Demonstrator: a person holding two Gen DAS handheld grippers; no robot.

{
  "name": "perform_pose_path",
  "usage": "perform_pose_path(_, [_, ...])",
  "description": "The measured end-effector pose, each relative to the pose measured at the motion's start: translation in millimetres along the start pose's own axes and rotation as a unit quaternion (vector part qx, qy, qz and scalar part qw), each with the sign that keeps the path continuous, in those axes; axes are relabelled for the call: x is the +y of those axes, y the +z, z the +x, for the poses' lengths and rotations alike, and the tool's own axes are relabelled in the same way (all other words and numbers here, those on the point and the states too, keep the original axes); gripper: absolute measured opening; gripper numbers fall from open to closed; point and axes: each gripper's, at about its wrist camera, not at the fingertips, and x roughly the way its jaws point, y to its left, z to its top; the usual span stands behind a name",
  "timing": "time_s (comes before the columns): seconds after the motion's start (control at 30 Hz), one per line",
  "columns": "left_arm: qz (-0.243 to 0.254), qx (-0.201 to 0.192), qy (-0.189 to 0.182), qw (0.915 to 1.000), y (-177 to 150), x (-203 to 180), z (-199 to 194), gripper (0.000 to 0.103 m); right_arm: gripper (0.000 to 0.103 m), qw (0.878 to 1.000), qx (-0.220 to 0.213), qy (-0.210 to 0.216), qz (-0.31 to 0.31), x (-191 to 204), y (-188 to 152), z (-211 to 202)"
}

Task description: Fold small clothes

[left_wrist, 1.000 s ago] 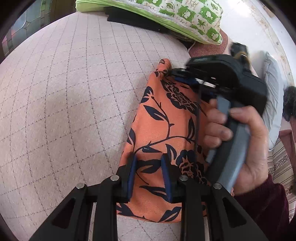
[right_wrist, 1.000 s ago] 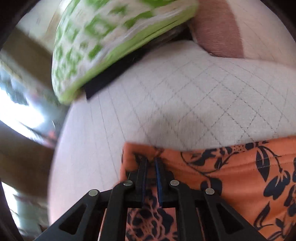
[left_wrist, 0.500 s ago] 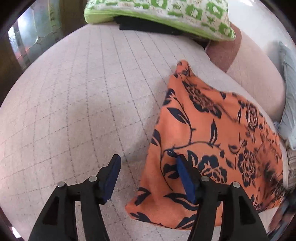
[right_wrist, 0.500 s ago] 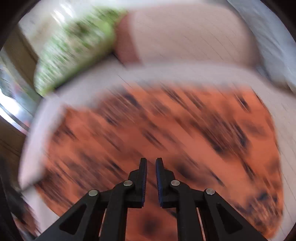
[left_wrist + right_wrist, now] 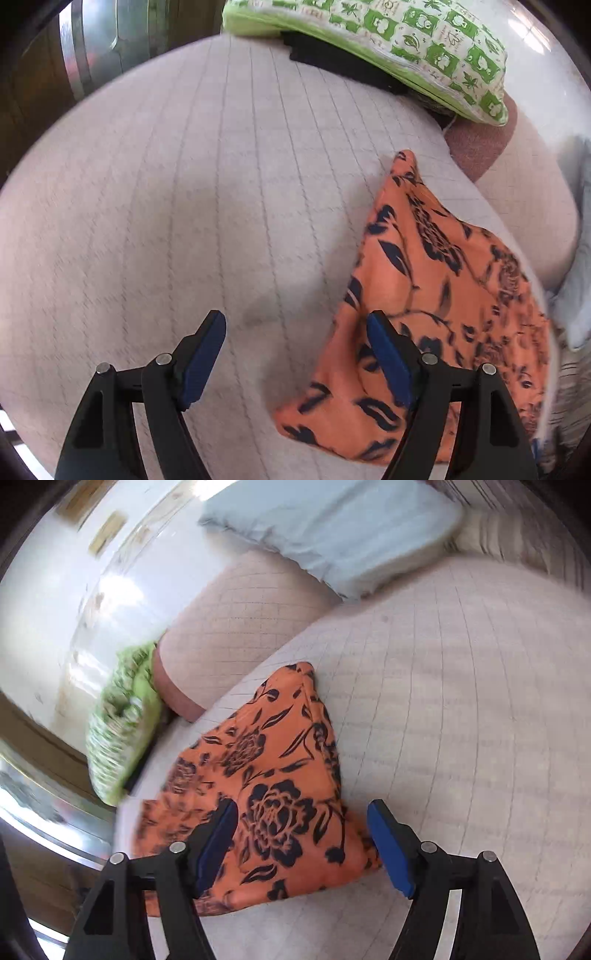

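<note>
Orange cloth with a dark navy floral print (image 5: 439,295) lies flat on the pale quilted bed cover with a stitched grid (image 5: 207,206), folded to a rough wedge; no tool touches it; left tool (image 5: 295,354) released, jaws spread wide, nothing between the pads; right tool (image 5: 303,842) also released, jaws wide, empty

In the left wrist view the cloth sits to the tool's right, its near lower edge just beside and partly behind the right-hand finger; the long axis runs from that wide near edge up and away to a narrow tip pointing toward the green-and-white patterned cushion (image 5: 391,40); in the right wrist view the cloth (image 5: 266,775) fills the gap between the fingers and spreads left, its wide near edge under the jaw line, narrow tip far

Judgement: right tool is the better placed, the near edge is already centred in its jaws; left tool would need to shift right first; next fold probably takes the narrow tip toward the wide edge, along the long axis

Pale blue pillow (image 5: 332,528) sits well apart, at the head of the bed
</note>
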Motion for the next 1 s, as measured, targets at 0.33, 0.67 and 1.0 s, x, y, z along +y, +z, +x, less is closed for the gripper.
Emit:
perform_pose_path(0.33, [-0.042,0.007,-0.091,0.9949,-72,26,-58,0.079,0.075,0.99,0.043,0.044,0.129,-26,-46,25])
perform_pose_path(0.67, [-0.108,0.037,-0.17,0.9787,-104,22,-37,0.097,0.075,0.979,0.039,0.082,0.181,-35,-52,49])
perform_pose_path(1.0, [-0.135,-0.012,-0.207,0.9689,-64,-1,-5,0.101,0.076,0.98,0.015,0.09,0.174,-32,-42,75])
